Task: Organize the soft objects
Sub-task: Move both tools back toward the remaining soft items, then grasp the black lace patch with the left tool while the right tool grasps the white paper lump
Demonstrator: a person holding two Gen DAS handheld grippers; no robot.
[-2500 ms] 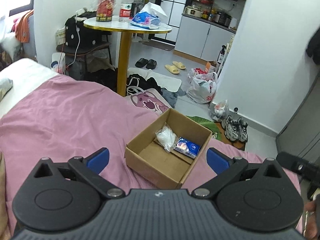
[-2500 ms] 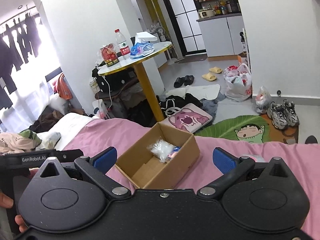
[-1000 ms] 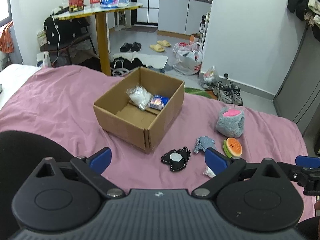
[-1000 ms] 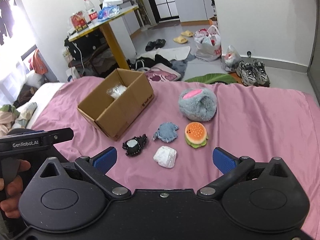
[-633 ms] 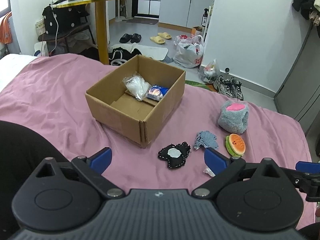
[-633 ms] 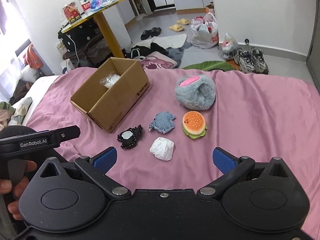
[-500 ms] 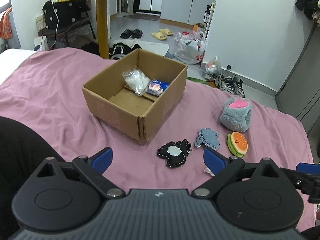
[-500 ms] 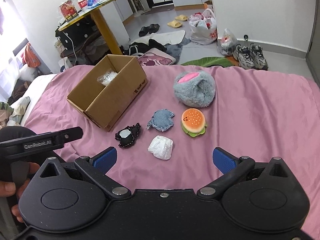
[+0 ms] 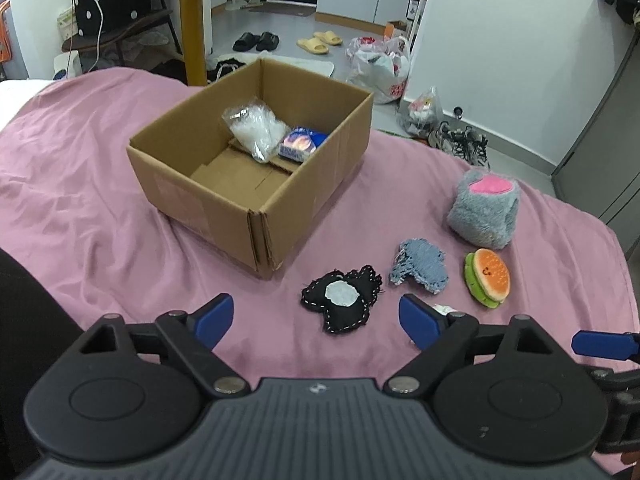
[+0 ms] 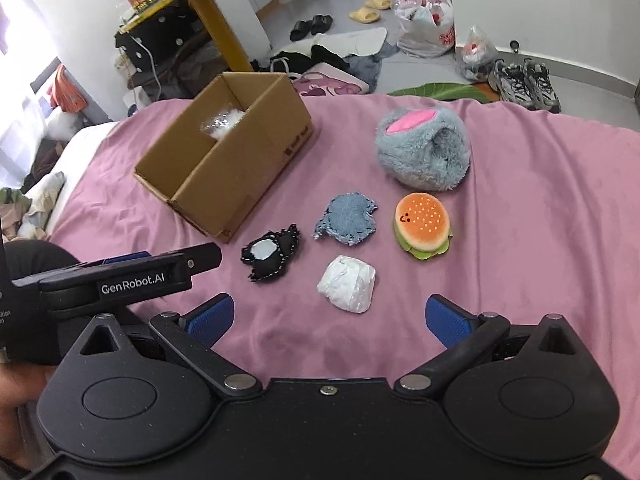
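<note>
An open cardboard box (image 9: pixel 256 208) (image 10: pixel 248 176) sits on the pink bedspread (image 9: pixel 80 216); inside lie a clear plastic bag (image 9: pixel 256 130) and a small blue packet (image 9: pixel 302 146). To its right lie a black felt patch (image 9: pixel 342 298) (image 10: pixel 270 254), a denim patch (image 9: pixel 420 266) (image 10: pixel 348 218), a burger plush (image 9: pixel 488 276) (image 10: pixel 422 224), a grey fluffy plush with a pink spot (image 9: pixel 484 208) (image 10: pixel 422 154) and a white wrapped bundle (image 10: pixel 348 284). My left gripper (image 9: pixel 316 318) hangs open just before the black patch. My right gripper (image 10: pixel 330 318) is open, close in front of the white bundle. Neither holds anything.
Beyond the bed's far edge stand a yellow-legged table (image 10: pixel 224 28), a chair with a dotted bag (image 9: pixel 116 4), slippers, plastic bags (image 9: pixel 380 68) and sneakers (image 10: pixel 520 80) on the floor. A hand (image 10: pixel 16 396) holds the left tool at the lower left of the right wrist view.
Both grippers have moved forward and dipped toward the bedspread; the box and the soft objects now appear larger and nearer. Both remain open.
</note>
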